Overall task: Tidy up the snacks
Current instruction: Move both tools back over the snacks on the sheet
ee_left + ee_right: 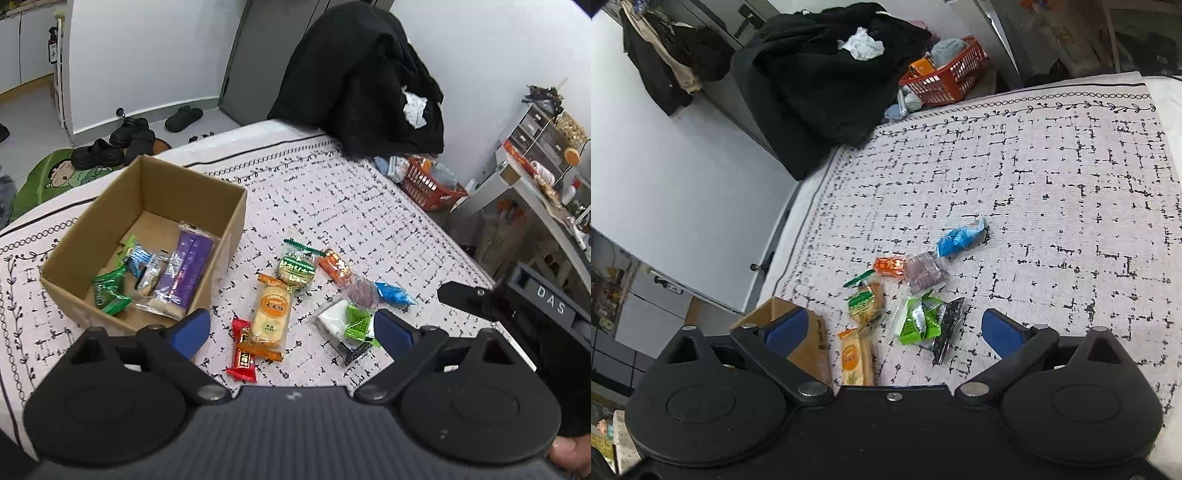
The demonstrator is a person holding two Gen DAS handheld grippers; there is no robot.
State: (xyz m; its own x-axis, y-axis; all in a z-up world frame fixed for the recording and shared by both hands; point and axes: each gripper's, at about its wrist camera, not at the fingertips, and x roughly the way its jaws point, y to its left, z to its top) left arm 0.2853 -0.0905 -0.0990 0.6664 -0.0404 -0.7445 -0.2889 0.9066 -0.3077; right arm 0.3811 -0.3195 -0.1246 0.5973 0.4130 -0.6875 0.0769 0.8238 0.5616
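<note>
Both tongs stand wide apart and carry nothing. The left tongs [291, 332] hover low over the patterned cloth [332, 206] covering the bed, at the bottom centre of the left wrist view. The right tongs [894, 332] hover likewise at the bottom centre of the right wrist view.

The cardboard box [207, 184] sits at centre left of the left wrist view and already holds several snacks, among them a purple packet [190, 273] and a green packet [109, 291]. The loose snacks lie just right of the box: an orange cracker pack [269, 314], a red candy [242, 354], a green-topped biscuit pack [297, 271], a lime-green wrapper [358, 321], a blue packet [393, 293].

Judged step: pick one loose snack and transfer it to the box.

Procedure:
- Select the orange cracker pack; it lies nearest, between the left fingertips.
- It overlaps the red candy; grip its free upper half only.
- Close across the narrow width, pressing lightly to avoid crushing the contents.
- Lift clear of the box wall before releasing.
</note>
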